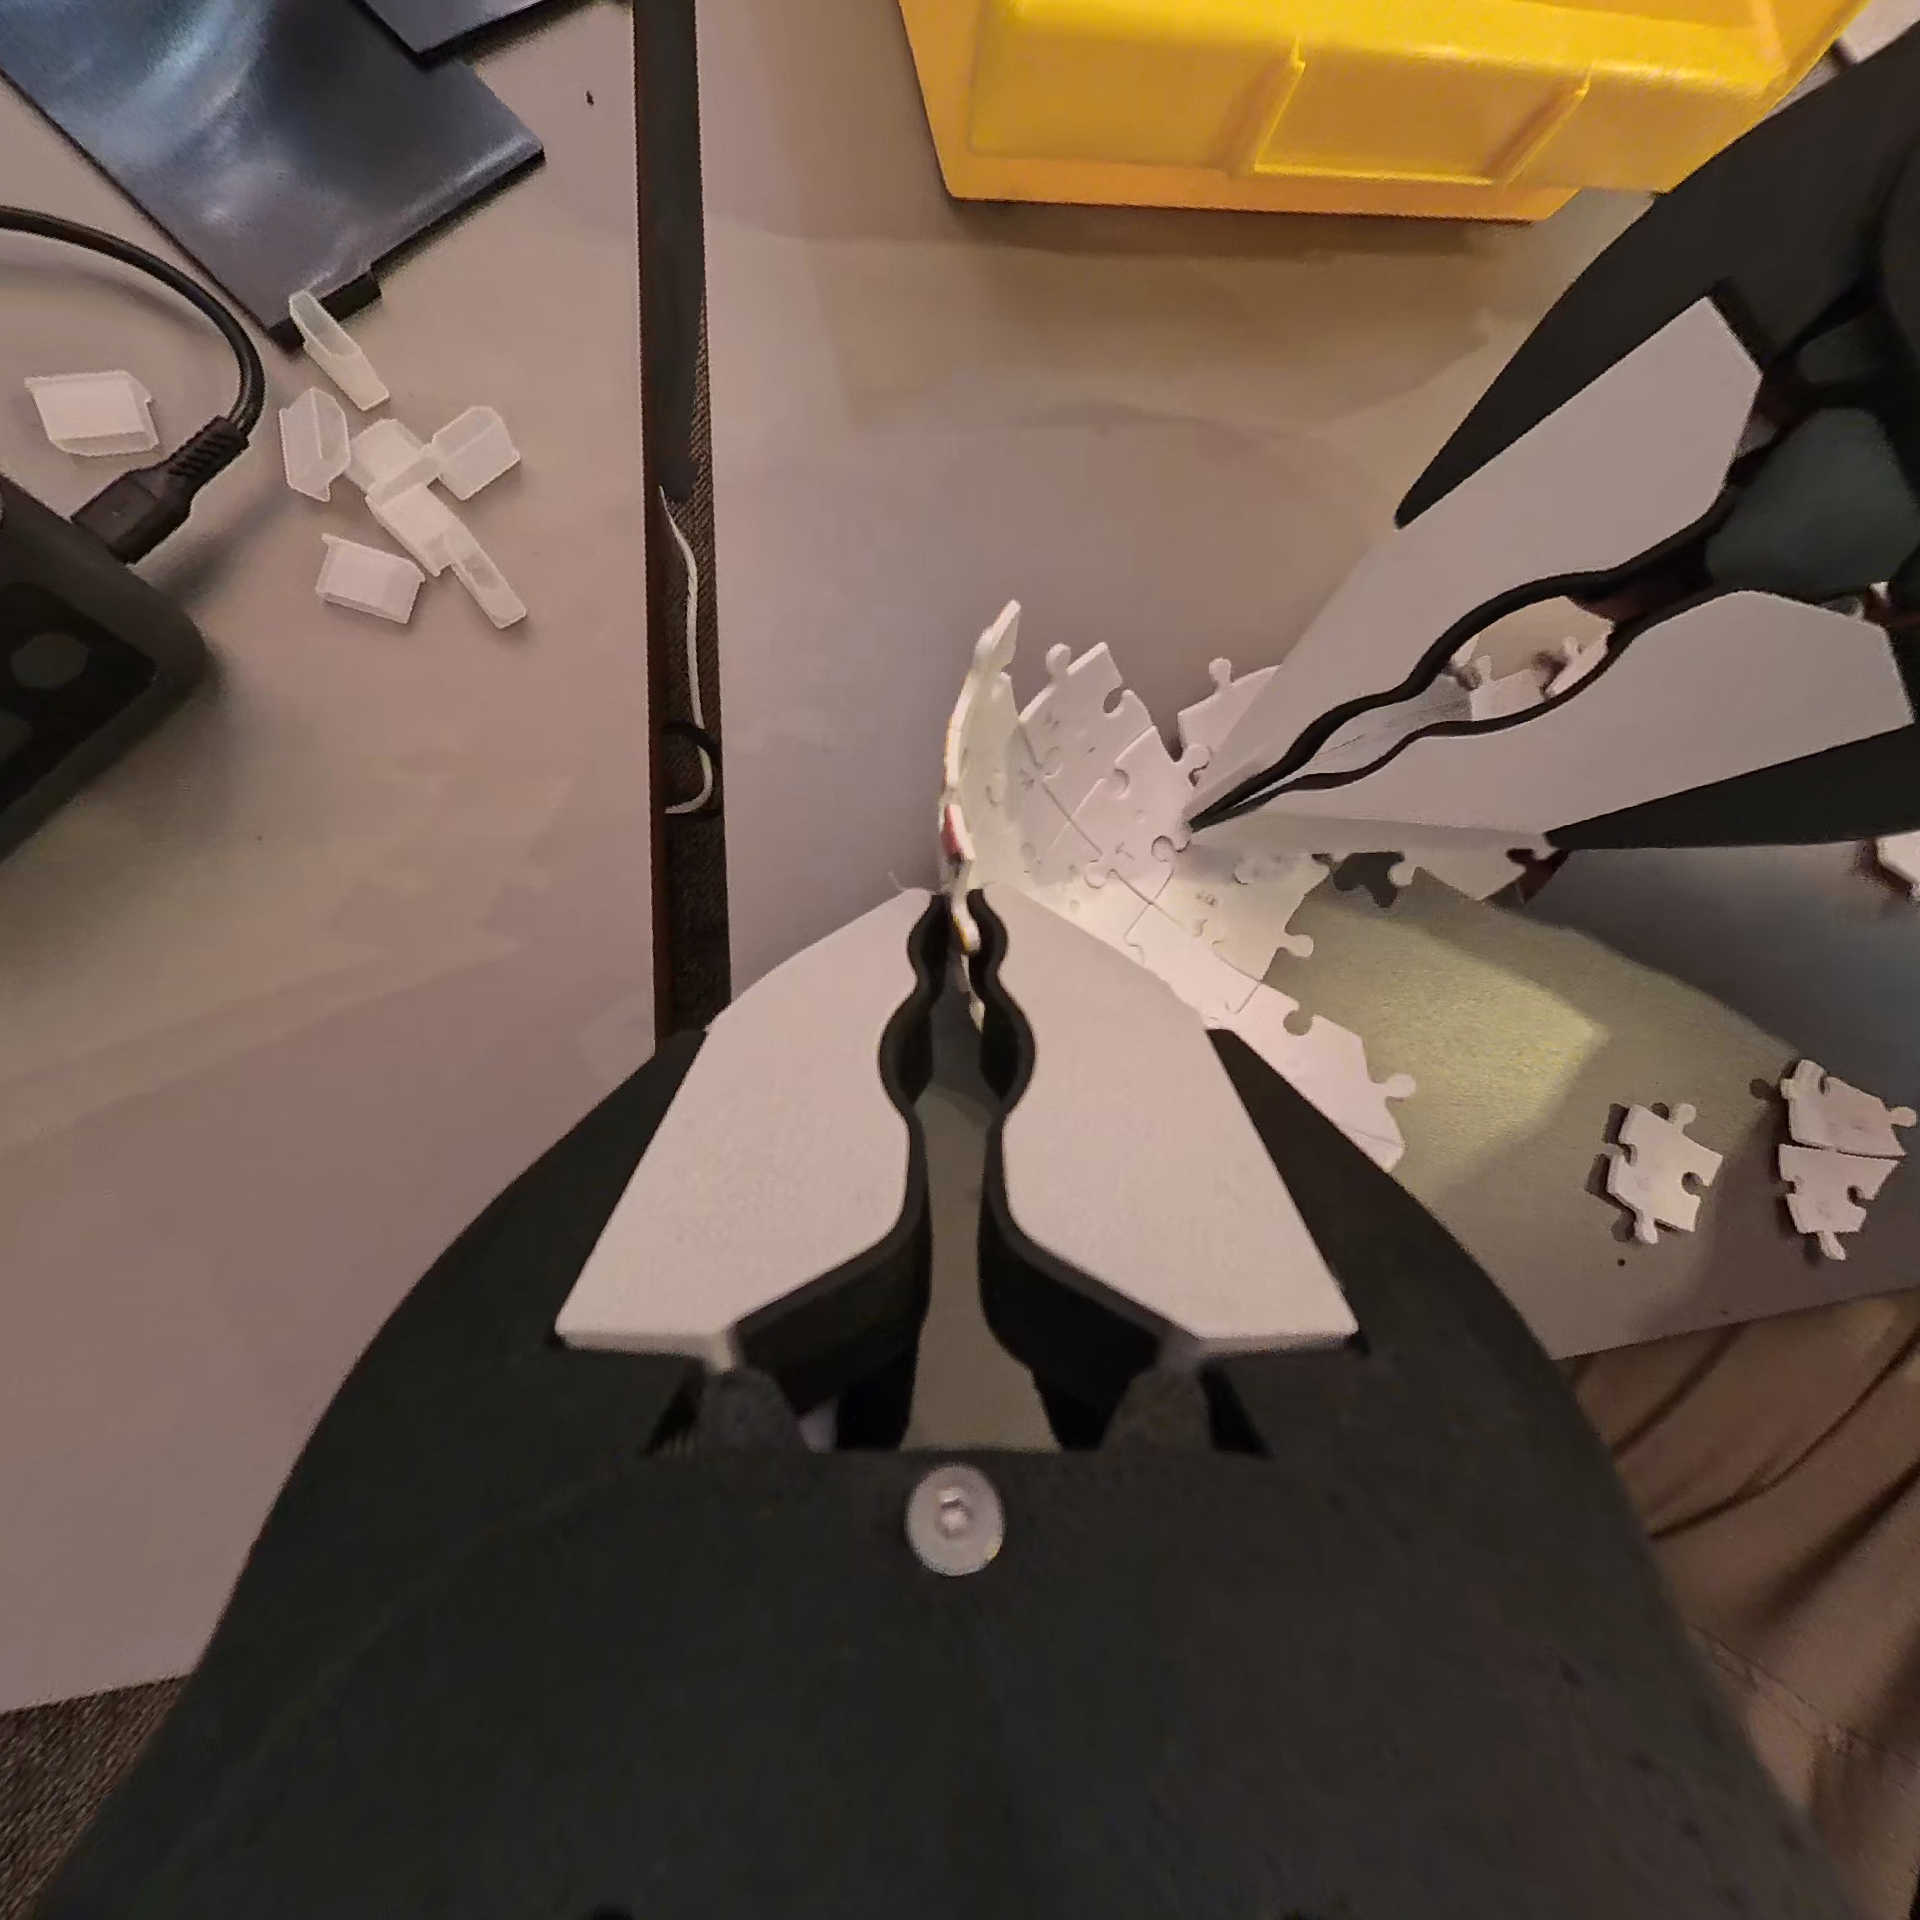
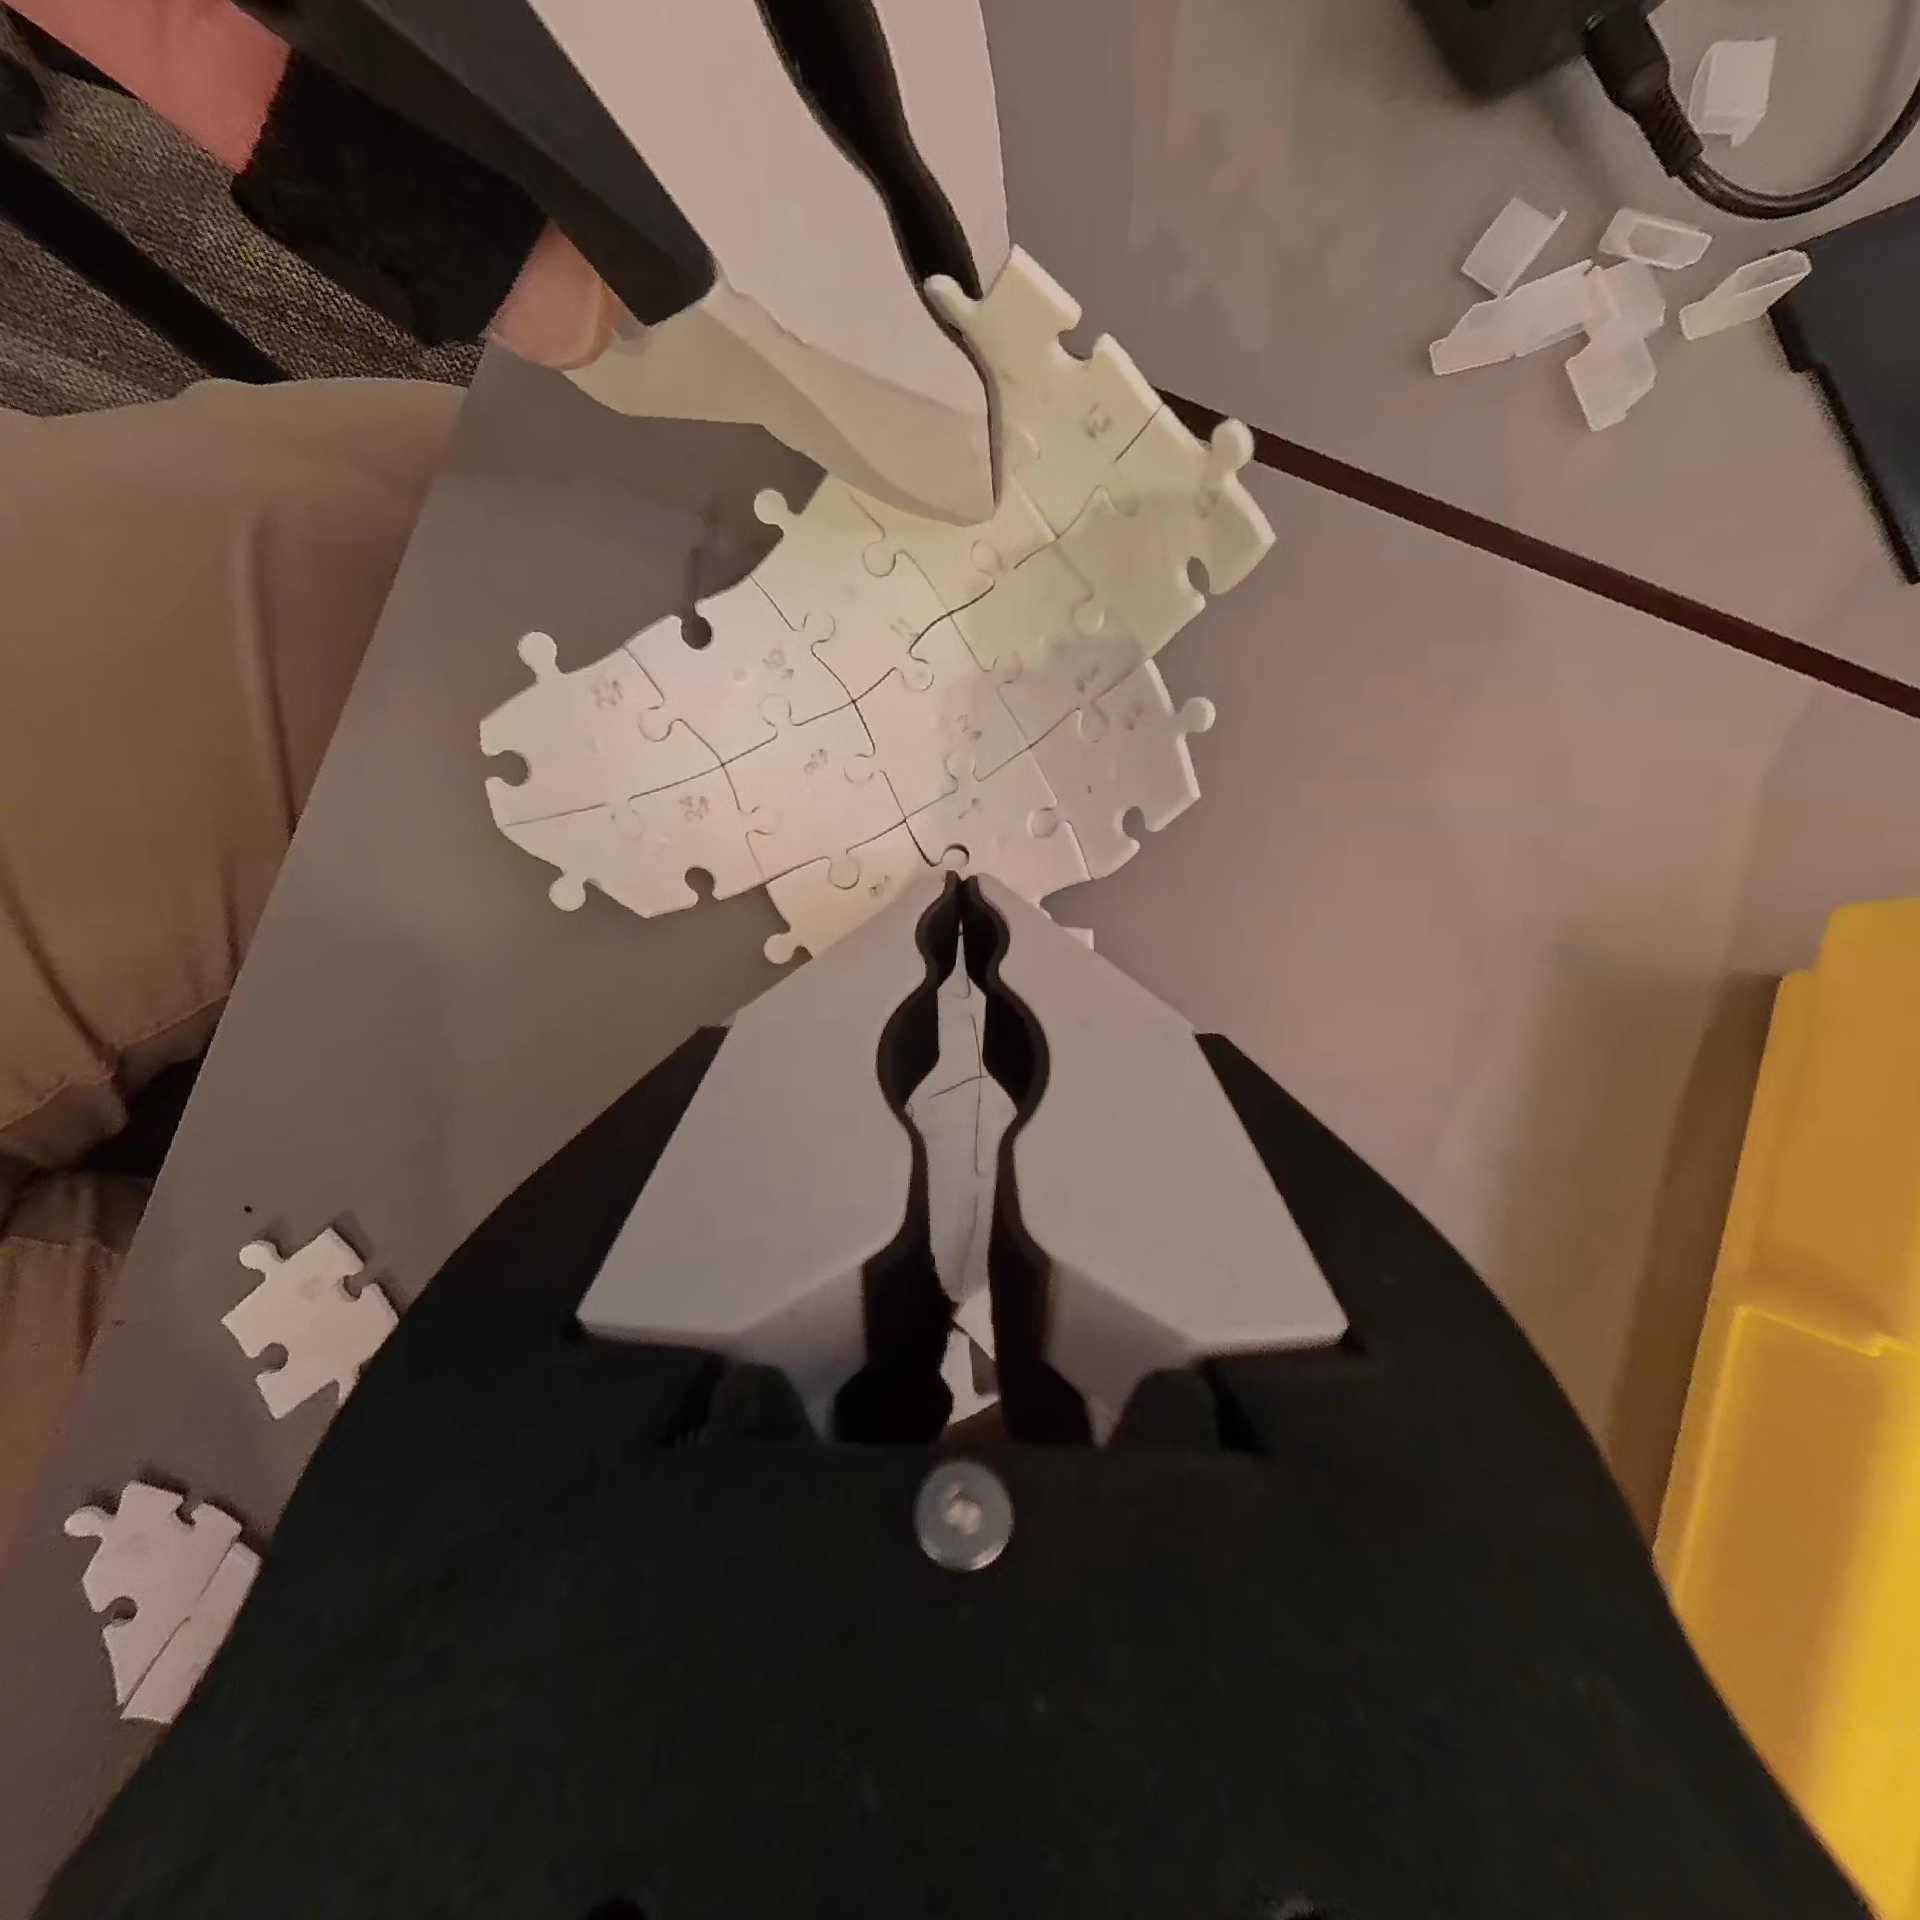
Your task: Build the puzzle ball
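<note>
The partly built puzzle ball [image 2: 831,727] is a curved white shell of several joined pieces, its inner side facing up, over the grey table [image 2: 1455,831]. My left gripper [image 1: 966,914] is shut on the shell's near edge [image 1: 1049,748] and holds it tilted; it also shows in the right wrist view [image 2: 982,488]. My right gripper [image 2: 958,883] is shut, with its tips touching a seam inside the shell; it also shows in the left wrist view [image 1: 1195,821]. White shows in the gap between its fingers; I cannot tell whether that is a held piece.
Loose white pieces [image 1: 1652,1169] lie to the right, and more show in the right wrist view [image 2: 307,1320]. A yellow bin [image 1: 1351,94] stands behind. Clear plastic caps [image 1: 405,488], a black cable [image 1: 187,457] and a dark pad [image 1: 260,135] lie across the table seam [image 1: 675,520]. A person's hand [image 2: 551,312] is near. The grippers' ends are close to 7 centimetres from one another.
</note>
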`<control>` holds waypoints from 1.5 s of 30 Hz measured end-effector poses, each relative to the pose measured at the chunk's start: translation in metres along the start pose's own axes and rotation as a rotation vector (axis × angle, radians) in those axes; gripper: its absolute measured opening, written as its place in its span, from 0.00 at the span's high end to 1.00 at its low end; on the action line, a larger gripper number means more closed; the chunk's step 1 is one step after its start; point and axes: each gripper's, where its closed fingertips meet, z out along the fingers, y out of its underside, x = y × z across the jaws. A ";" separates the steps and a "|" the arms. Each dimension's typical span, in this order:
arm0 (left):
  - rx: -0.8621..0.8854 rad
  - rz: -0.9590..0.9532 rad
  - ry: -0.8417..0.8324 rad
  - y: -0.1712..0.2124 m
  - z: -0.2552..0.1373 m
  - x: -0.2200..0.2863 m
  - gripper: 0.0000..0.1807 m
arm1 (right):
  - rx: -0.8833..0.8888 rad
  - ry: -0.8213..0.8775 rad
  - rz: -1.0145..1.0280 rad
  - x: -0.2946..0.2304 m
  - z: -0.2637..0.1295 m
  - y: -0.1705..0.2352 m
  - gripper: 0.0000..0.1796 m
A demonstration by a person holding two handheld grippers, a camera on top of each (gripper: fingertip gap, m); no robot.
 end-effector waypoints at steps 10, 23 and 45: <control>-0.023 0.019 0.009 -0.003 0.001 0.002 0.98 | 0.019 -0.034 0.071 -0.001 0.001 0.001 1.00; -0.028 0.051 0.007 -0.007 0.001 0.006 0.98 | 0.058 -0.047 0.130 -0.002 0.001 0.004 1.00; -0.007 0.040 0.002 -0.007 0.002 0.007 0.98 | -0.004 -0.034 0.073 -0.010 -0.016 0.013 1.00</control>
